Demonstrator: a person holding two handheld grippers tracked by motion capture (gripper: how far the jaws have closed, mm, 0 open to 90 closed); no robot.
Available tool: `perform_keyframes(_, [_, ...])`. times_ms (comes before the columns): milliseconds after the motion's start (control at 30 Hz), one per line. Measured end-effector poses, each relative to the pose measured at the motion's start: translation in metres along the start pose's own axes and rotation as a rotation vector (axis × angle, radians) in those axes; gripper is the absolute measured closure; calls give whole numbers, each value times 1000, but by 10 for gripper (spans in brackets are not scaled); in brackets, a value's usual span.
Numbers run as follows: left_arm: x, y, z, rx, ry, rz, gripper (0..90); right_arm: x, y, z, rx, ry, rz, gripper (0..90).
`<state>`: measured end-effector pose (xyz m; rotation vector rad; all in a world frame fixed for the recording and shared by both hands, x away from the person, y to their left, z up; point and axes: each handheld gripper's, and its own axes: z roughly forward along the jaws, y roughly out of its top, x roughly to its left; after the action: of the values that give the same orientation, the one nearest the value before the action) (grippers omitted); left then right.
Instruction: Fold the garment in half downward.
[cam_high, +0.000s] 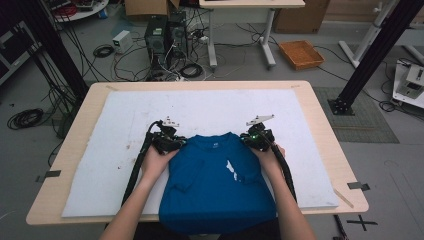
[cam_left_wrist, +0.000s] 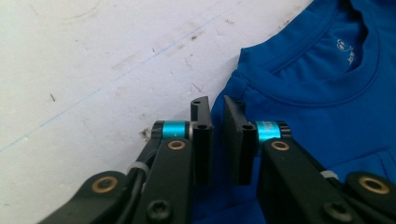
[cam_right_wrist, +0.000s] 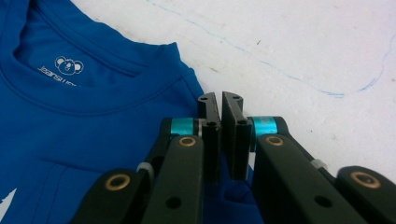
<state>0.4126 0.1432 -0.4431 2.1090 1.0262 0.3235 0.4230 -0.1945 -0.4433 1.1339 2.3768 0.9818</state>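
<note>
A blue T-shirt (cam_high: 217, 182) lies flat on the counter's white mat (cam_high: 115, 125), its hem hanging over the near edge. The left gripper (cam_left_wrist: 215, 109) pinches the shirt's left shoulder edge, jaws narrow; the right gripper (cam_right_wrist: 220, 105) clamps the right shoulder likewise. The mat is scuffed and pen-marked. Cables (cam_high: 180, 67) litter the grey floor beyond.

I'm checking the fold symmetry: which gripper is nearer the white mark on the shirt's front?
Right. The right gripper grips the shirt shoulder just above the white mark; the left gripper holds the opposite shoulder, across the collar.
</note>
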Motion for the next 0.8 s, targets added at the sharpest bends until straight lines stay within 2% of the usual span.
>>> perform_keyframes(100, [2,0,0,-9,-20,-7,867,-1,0,-1,-7,1,9,876])
perform_keyframes(200, [2,0,-1,-18,-23,7,873,-3,0,-3,-23,7,20,879])
perform_keyframes(367, [10,2,-1,-54,-48,-32,877,-10,1,-4,-57,18,59,883])
perform_keyframes(467, [14,5,-1,-77,-49,-43,877,-14,2,-3,-78,14,66,885])
perform_keyframes(567, [19,11,-1,-101,-49,-50,877,-20,5,-2,-98,13,97,885])
perform_keyframes(700, [23,20,0,-112,-45,-50,878,-23,11,-3,-111,10,110,885])
perform_keyframes(733, [24,23,-2,-150,-39,-34,878,-24,17,-6,-130,0,104,885])
perform_keyframes(800, [24,23,-5,-164,-39,-25,877,-24,18,-8,-138,-3,100,885])
